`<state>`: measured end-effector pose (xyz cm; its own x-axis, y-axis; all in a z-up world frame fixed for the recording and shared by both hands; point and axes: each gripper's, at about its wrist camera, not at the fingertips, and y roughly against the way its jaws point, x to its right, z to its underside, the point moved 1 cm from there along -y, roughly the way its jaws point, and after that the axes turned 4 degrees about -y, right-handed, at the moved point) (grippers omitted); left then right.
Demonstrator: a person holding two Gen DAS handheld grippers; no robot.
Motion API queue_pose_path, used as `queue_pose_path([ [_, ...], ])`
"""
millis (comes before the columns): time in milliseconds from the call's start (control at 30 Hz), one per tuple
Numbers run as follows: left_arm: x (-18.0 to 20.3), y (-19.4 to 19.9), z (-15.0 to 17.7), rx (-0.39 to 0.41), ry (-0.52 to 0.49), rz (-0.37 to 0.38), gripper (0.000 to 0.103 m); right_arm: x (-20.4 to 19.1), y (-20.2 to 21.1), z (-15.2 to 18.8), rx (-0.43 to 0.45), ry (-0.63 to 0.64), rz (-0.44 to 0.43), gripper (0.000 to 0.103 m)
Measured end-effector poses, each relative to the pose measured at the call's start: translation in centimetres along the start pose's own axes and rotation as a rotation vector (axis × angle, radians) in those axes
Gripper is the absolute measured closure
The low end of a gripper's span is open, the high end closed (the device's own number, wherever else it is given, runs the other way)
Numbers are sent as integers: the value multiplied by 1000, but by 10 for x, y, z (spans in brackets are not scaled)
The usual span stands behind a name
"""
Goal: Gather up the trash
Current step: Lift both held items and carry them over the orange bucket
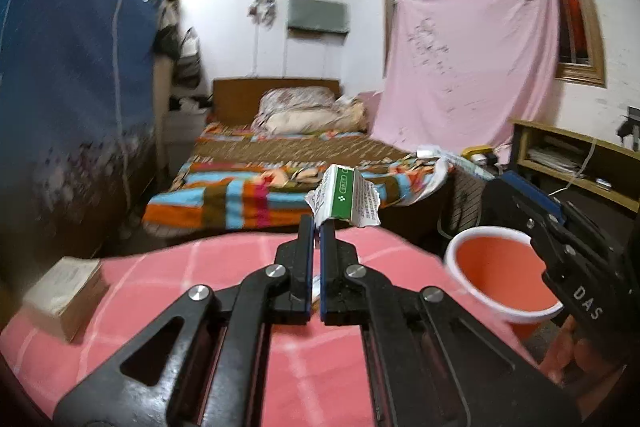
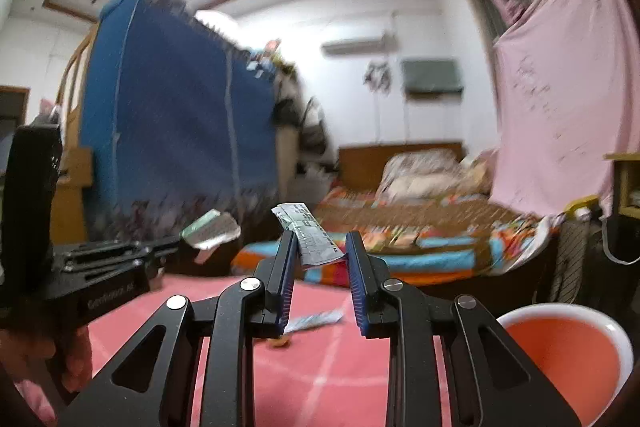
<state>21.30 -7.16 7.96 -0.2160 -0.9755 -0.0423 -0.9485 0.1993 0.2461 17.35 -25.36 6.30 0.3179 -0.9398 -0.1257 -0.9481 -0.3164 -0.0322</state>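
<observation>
My left gripper (image 1: 319, 223) is shut on a torn green and white carton (image 1: 343, 197) and holds it above the pink checked table (image 1: 224, 267). It also shows in the right wrist view (image 2: 210, 229), at the left. My right gripper (image 2: 320, 241) holds a folded printed paper wrapper (image 2: 310, 235) between its fingers, with the jaws set apart by the wrapper's width. The orange bin with a white rim (image 1: 502, 273) stands at the table's right edge, to the right of the left gripper, and shows at the lower right in the right wrist view (image 2: 568, 355).
A small cardboard box (image 1: 64, 291) sits at the table's left. A paper scrap (image 2: 316, 319) and a small orange bit (image 2: 280, 341) lie on the table under the right gripper. A bed (image 1: 280, 183) lies beyond the table, a blue wardrobe (image 1: 68, 67) at the left.
</observation>
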Motion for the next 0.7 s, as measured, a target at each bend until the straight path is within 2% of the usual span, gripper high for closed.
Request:
queue_pose_path([
  [200,36,-2,-17,76,-60,81,103,29,18,-10,112,-41,108,80],
  [300,55,-4,-22,98,-91,124,103,40,24,-11,129,-45,162,80],
  [500,83,-21,-25,88,-111,200,103,77,26,-11,133,-93,261,80],
  [700,112,-41,-24,47,-117,277,103,109,28,-7,113,-139,351,80],
])
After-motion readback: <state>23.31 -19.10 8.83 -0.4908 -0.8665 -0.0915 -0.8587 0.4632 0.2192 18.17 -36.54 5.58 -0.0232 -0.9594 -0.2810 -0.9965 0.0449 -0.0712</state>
